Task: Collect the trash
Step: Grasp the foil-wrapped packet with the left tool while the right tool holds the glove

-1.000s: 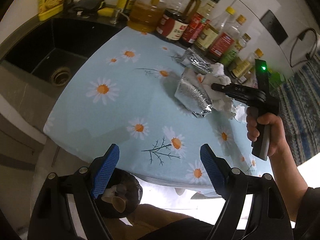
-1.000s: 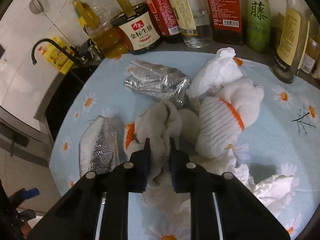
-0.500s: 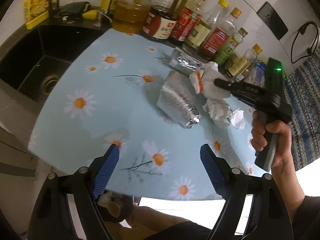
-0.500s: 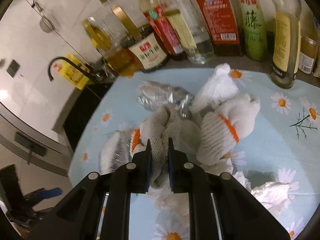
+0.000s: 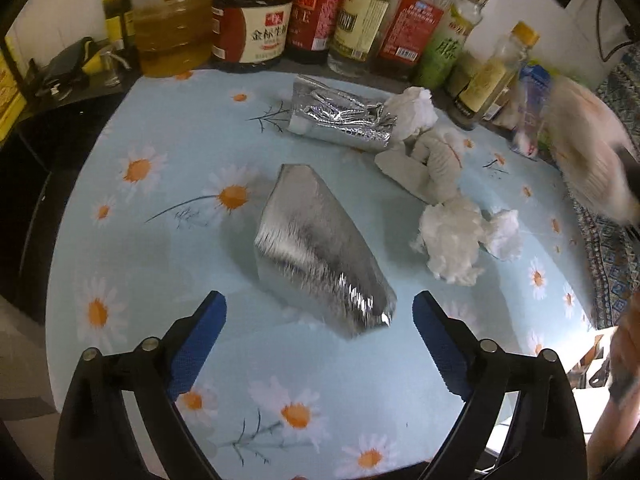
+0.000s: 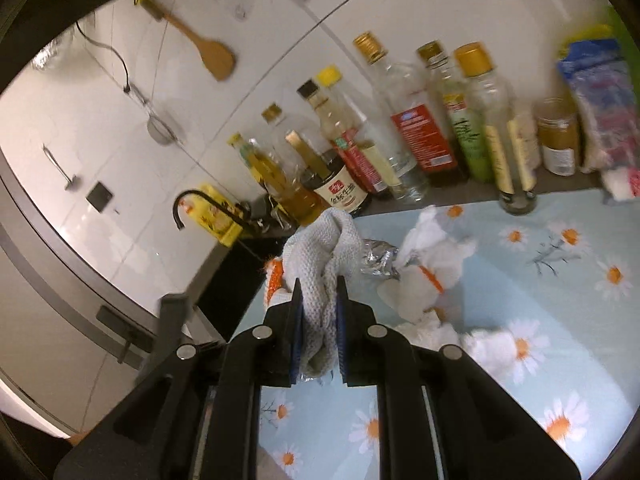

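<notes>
Daisy-print cloth (image 5: 168, 240) covered the counter, with a row of bottles (image 5: 352, 20) along the wall behind it and a dark sink (image 6: 236, 280) to one side. Compared with a second earlier, the right gripper (image 6: 319, 312) had lifted its knit glove (image 6: 320, 256) clear of the cloth; its fingers were pressed together on the fabric, and in the left view the glove showed only as a pale blur at the right edge. The left gripper (image 5: 320, 332) had come in over the cloth, and its jaws had just been opening; its blue pads (image 5: 200, 340) stood spread wide with nothing between them, just short of the near foil bag (image 5: 316, 252). A second, crumpled foil bag (image 5: 340, 116) lay near the bottles. A second glove (image 5: 436, 156) and wads of tissue (image 5: 456, 236) lay to the right of the near bag, apart from it. A wooden spatula (image 6: 200, 44) hung on the wall.
</notes>
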